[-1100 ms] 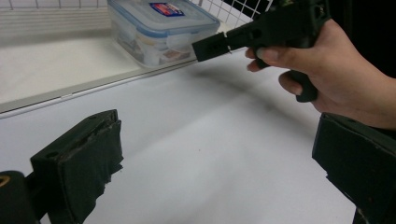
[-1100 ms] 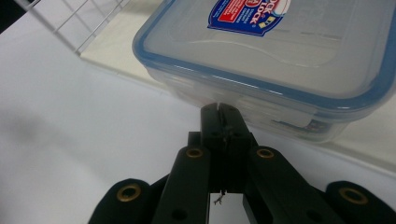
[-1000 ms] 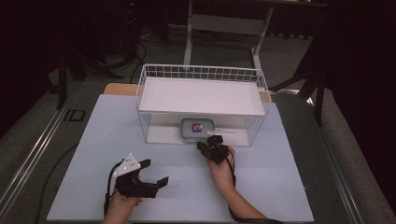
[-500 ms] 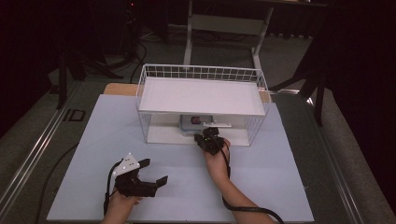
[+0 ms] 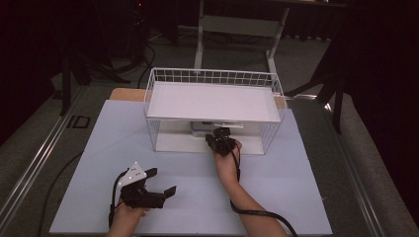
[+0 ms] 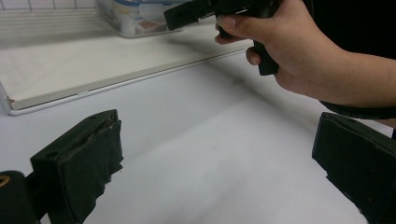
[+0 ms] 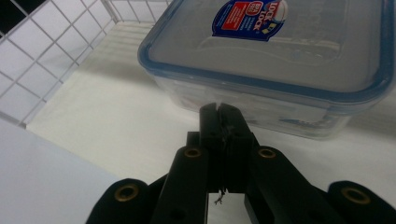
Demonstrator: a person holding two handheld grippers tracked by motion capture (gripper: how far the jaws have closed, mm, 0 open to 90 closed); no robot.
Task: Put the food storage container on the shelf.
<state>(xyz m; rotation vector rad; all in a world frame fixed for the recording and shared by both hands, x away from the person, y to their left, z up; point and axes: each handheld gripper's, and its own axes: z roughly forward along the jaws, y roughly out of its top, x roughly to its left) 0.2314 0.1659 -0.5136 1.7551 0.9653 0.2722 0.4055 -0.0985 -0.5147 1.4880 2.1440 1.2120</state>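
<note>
A clear plastic container (image 7: 280, 51) with a blue-rimmed lid and a red and blue label sits on the white base inside the wire rack. In the high view the container (image 5: 201, 130) is mostly hidden under the rack's shelf. My right gripper (image 7: 218, 110) is shut with nothing between its jaws, and its tips rest against the container's near side wall. From above, the right gripper (image 5: 216, 138) reaches into the rack's open front. My left gripper (image 5: 162, 180) rests low on the table at the front left, open and holding nothing; its view has the left gripper (image 6: 215, 163) facing the rack.
The white wire rack (image 5: 213, 76) stands mid-table on a pale blue mat (image 5: 113, 143), with a flat white shelf (image 5: 212, 101) across its top. The right hand (image 6: 299, 51) and its gripper cross the left gripper view. Dark floor and stands surround the table.
My right gripper has moved forward into the rack's front opening, and the container has slid farther back under the shelf. The left gripper has stayed put.
</note>
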